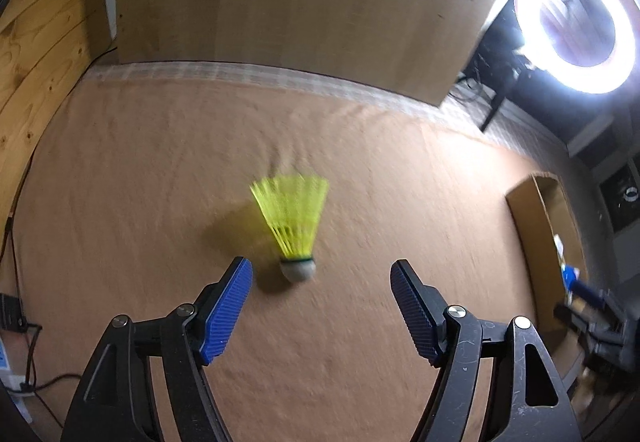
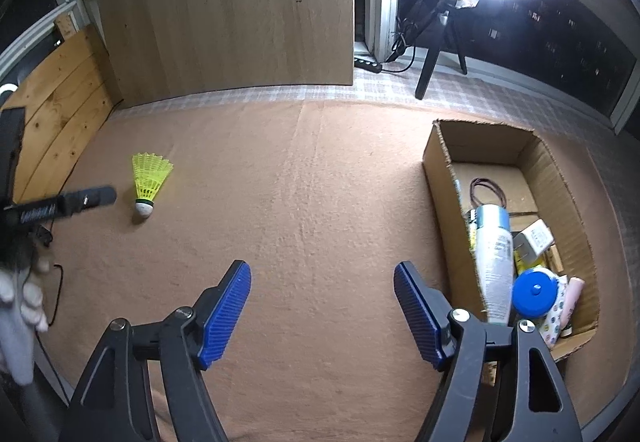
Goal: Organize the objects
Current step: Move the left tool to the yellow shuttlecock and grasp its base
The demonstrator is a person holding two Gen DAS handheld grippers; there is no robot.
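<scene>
Left gripper [image 1: 321, 274] spread, blurred shuttlecock [image 1: 294, 224] just ahead; right gripper [image 2: 322, 276] spread, empty. Bottle [image 2: 495, 266] print in the box [image 2: 444, 178] unreadable.

Left wrist view: shuttlecock [image 1: 294, 226] is smearing w/ motion blur; cardboard box [image 1: 532, 210] is getting cut by the right edge, contents unreadable. Right wrist view: bottle [image 2: 495, 262] label is reading too small.

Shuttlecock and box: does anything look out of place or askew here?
Yes. The yellow shuttlecock lies alone on the cloth, far from the cardboard box holding the other items. The open left gripper is at it.
</scene>
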